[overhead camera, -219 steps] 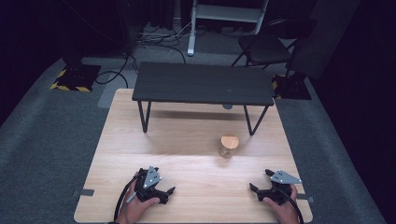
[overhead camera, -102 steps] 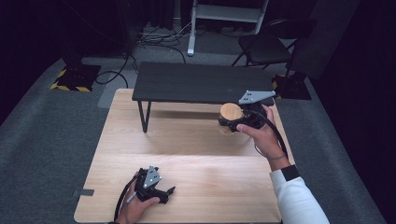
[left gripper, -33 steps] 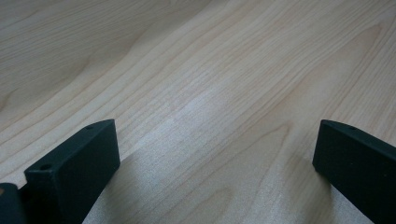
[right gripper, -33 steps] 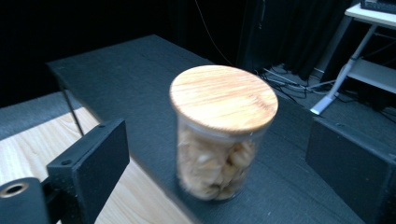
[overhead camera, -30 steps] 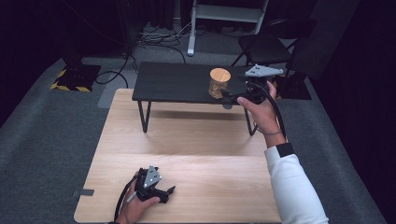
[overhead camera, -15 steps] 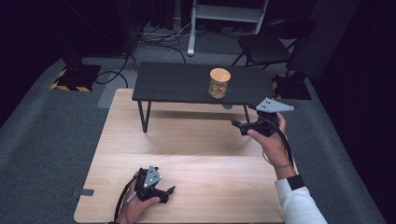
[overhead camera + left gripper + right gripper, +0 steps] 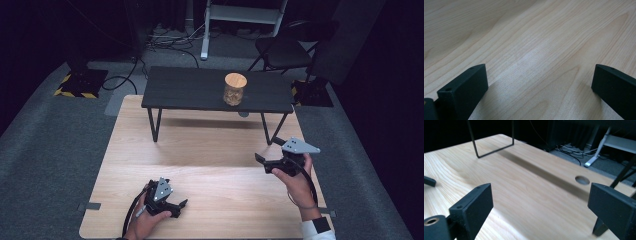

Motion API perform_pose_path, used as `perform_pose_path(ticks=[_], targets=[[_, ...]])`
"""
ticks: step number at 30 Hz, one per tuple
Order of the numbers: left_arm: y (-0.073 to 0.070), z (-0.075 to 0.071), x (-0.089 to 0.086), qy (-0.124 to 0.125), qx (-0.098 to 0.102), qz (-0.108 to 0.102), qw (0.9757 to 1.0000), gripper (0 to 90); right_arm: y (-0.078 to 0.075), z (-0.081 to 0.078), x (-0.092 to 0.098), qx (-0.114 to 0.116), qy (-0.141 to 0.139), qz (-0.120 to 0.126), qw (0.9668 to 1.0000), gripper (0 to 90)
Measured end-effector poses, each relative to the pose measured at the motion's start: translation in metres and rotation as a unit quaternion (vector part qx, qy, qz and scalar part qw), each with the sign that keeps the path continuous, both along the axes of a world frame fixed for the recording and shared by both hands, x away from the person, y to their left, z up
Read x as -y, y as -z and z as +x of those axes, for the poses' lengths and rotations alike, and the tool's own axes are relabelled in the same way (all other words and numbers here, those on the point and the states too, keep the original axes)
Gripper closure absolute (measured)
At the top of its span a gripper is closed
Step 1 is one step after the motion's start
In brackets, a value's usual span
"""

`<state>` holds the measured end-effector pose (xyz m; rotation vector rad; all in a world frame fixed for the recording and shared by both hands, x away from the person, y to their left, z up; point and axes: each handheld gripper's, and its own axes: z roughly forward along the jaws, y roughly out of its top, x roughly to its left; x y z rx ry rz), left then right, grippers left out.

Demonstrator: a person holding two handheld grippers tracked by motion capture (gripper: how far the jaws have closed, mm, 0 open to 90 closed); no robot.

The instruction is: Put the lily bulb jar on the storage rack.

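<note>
Cork-lidded glass jar point(image 7: 234, 89) on matte black shelf point(image 7: 200, 90); both grippers' blocky jaws wide apart, empty.

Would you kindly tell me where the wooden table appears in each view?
High view: the table spans the centre and bottom.
Left gripper view: the table lies between and beyond the jaws.
Right gripper view: the table stretches ahead.
Shared landmark: its hole.

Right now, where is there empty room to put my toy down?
Lots of room. The wooden table is bare between the left gripper and the right gripper. The black shelf is free left of the jar. Tightest spot: under the shelf, between its legs.
</note>
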<state>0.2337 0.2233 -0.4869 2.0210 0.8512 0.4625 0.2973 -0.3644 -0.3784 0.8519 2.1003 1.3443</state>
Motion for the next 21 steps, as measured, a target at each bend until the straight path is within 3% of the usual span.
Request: perform_pose_path(ticks=[6, 21], targets=[[0.000, 0.000, 0.000, 0.000, 0.000, 0.000, 1.0000, 0.5, 0.024, -0.009, -0.004, -0.011, 0.004, -0.035, 0.9993, 5.5], [0.000, 0.000, 0.000, 0.000, 0.000, 0.000, 1.0000, 0.5, 0.061, -0.023, 0.004, -0.053, -0.001, -0.034, 0.9980, 5.6]])
